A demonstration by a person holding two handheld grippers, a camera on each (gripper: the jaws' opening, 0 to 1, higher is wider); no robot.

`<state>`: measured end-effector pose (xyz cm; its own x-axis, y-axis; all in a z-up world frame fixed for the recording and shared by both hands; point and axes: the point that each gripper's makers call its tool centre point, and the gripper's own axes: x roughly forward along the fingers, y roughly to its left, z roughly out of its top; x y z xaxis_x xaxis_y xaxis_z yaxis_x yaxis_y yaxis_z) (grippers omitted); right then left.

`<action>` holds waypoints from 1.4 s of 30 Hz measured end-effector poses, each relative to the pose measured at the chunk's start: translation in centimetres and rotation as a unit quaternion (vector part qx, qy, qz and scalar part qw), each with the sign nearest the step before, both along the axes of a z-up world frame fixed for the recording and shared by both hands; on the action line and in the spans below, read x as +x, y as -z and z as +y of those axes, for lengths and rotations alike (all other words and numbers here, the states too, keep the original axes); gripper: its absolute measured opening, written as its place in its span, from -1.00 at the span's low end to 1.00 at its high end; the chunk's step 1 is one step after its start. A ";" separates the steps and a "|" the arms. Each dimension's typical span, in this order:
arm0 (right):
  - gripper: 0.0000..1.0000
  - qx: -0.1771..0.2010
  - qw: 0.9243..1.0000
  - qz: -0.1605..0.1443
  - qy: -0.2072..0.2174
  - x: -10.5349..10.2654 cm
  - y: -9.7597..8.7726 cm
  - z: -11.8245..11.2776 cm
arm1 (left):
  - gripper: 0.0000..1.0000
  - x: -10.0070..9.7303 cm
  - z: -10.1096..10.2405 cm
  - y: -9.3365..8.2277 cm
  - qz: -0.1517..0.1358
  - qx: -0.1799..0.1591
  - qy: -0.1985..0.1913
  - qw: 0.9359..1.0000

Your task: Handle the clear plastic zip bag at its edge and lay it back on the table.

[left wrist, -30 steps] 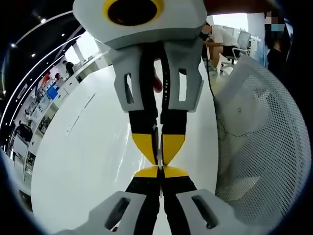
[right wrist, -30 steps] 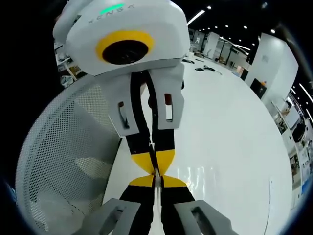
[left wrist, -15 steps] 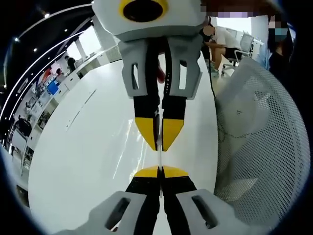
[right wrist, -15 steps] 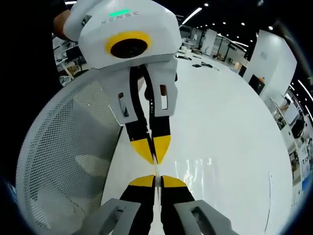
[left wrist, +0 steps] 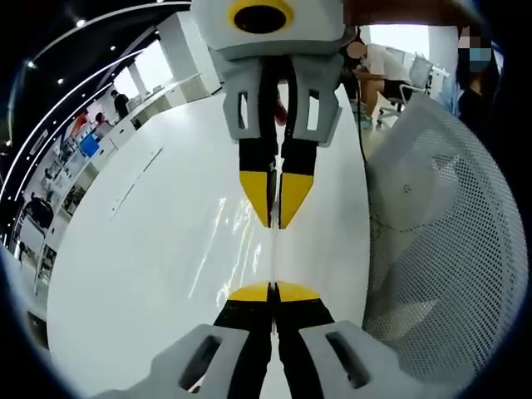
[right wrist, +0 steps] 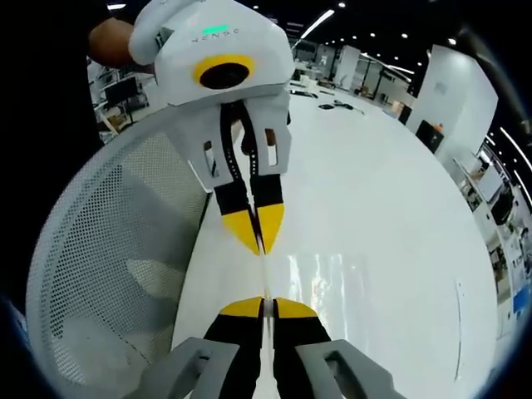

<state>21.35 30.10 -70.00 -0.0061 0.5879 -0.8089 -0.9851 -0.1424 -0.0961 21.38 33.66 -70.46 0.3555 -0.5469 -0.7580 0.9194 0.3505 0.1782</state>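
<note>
The clear plastic zip bag (left wrist: 273, 253) is seen edge-on as a thin taut line stretched between the two grippers; its glossy sheet glints over the white table (left wrist: 141, 249). My left gripper (left wrist: 273, 291) is shut on one end of that edge. Facing it from the top of the left gripper view, my right gripper (left wrist: 274, 218) is shut on the other end. In the right gripper view the right gripper (right wrist: 262, 306) pinches the bag's edge (right wrist: 264, 274), and the left gripper (right wrist: 258, 241) holds it from the far side, held by a hand.
A white mesh basket (left wrist: 440, 249) stands close beside the grippers, also seen as the mesh basket (right wrist: 108, 249). The white table (right wrist: 382, 191) stretches wide on the other side. People sit at desks in the background.
The two grippers have drawn apart along the bag's edge. A second ago their tips nearly touched; now a length of the edge shows between them.
</note>
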 end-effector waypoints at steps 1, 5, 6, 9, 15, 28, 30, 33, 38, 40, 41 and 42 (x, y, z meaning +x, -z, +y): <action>-1.00 0.000 1.000 0.000 0.000 0.0 0.0 0.0 | -1.00 0.0 0.0 0.0 0.000 0.001 0.000 1.000; -1.00 -0.001 1.000 -0.003 0.004 0.2 0.0 -0.3 | -1.00 0.1 0.1 0.1 0.001 0.000 -0.001 1.000; -1.00 -0.001 1.000 -0.003 0.005 0.1 0.0 -0.4 | -1.00 0.2 0.2 0.1 0.001 0.000 -0.002 1.000; -1.00 -0.003 1.000 -0.003 0.006 0.1 0.0 -0.6 | -1.00 0.2 0.2 0.1 0.001 0.001 -0.002 1.000; -1.00 -0.007 1.000 -0.005 0.012 0.5 0.1 -1.2 | -1.00 0.2 0.2 0.3 0.004 0.001 -0.004 1.000; -1.00 -0.012 1.000 -0.004 0.023 1.3 0.2 -2.5 | -1.00 0.1 0.2 0.4 0.007 0.001 -0.005 1.000; -1.00 -0.012 1.000 -0.004 0.025 1.3 0.2 -2.7 | -1.00 0.2 0.3 0.4 0.007 0.000 -0.005 1.000; -1.00 -0.013 1.000 -0.004 0.028 1.4 0.2 -2.9 | -1.00 0.1 0.4 0.4 0.008 0.000 -0.006 1.000; -1.00 -0.014 0.999 -0.003 0.033 1.6 0.2 -3.4 | -1.00 0.1 0.3 0.3 0.010 -0.001 -0.008 1.000; -1.00 -0.014 0.999 -0.003 0.035 1.6 0.2 -3.5 | -1.00 0.1 0.3 0.3 0.010 0.000 -0.007 1.000; -1.00 -0.014 0.999 -0.004 0.035 1.7 0.2 -3.6 | -1.00 0.1 0.3 0.3 0.010 -0.001 -0.007 1.000; -1.00 -0.013 0.999 -0.003 0.036 1.7 0.2 -3.7 | -1.00 0.1 0.2 0.3 0.010 -0.001 -0.007 1.000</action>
